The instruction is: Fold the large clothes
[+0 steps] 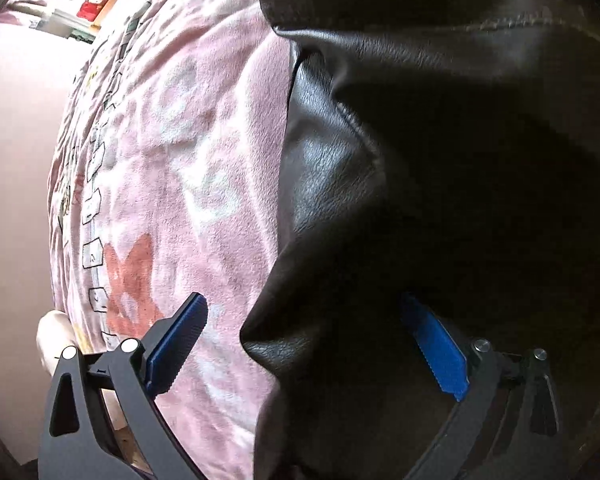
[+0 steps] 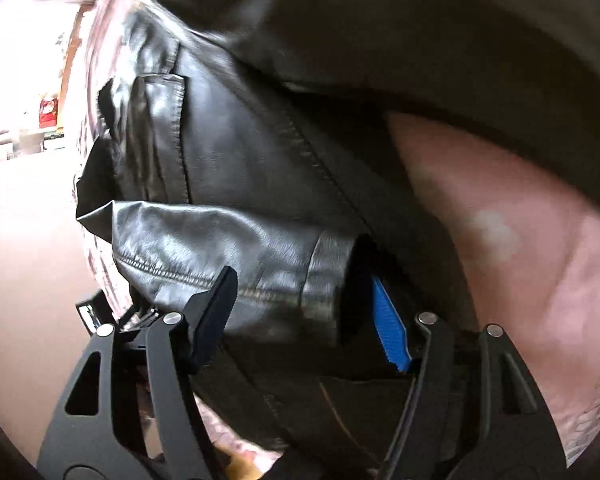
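Black leather jacket point(image 1: 440, 140) lies crumpled on pink floral blanket point(image 1: 188, 168). Left gripper point(image 1: 304, 332) jaws apart, a jacket fold between them, unpinched. Right gripper point(image 2: 304, 300) clamped on the jacket's sleeve cuff point(image 2: 324, 280).

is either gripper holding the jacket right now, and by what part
The right gripper is clamped on the black leather jacket at its sleeve cuff. The left gripper is open, holding nothing.

Black leather jacket point(image 2: 228, 184) crumpled on pink blanket point(image 1: 188, 152).
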